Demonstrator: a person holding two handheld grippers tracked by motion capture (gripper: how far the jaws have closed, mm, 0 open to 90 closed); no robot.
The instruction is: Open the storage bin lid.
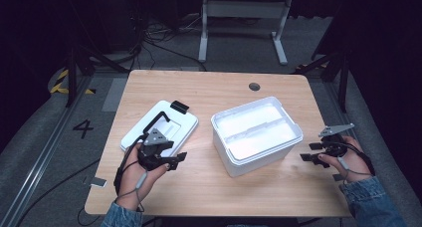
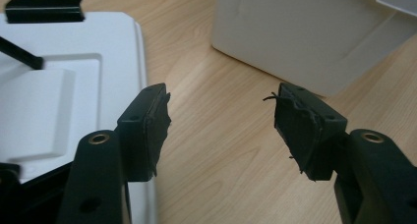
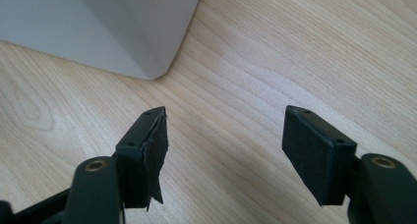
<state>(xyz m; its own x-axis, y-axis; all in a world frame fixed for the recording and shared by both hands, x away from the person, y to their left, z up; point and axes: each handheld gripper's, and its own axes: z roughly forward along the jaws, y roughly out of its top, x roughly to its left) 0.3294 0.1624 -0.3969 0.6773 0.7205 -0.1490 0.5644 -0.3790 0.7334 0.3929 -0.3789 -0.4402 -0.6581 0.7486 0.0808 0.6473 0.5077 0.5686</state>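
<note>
A white open box [image 1: 256, 136] stands in the middle of the wooden table [image 1: 214, 90]. Its white lid [image 1: 160, 125], with a black handle and clip [image 1: 179, 106], lies flat to the box's left. My left gripper [image 1: 178, 161] is open at the lid's near right corner, with nothing between its jaws. In the left gripper view the left gripper [image 2: 221, 121] has bare table between its pads, the lid [image 2: 64, 86] at left and the box wall [image 2: 305, 32] ahead. My right gripper [image 1: 309, 151] is open just right of the box. In the right gripper view the right gripper [image 3: 223, 145] faces a box corner [image 3: 98, 27].
A round cable hole [image 1: 254, 86] sits near the table's far edge. Beyond the table stand a white frame [image 1: 244, 23] and dark stands on the floor. A number marking [image 1: 83, 128] is on the floor at left.
</note>
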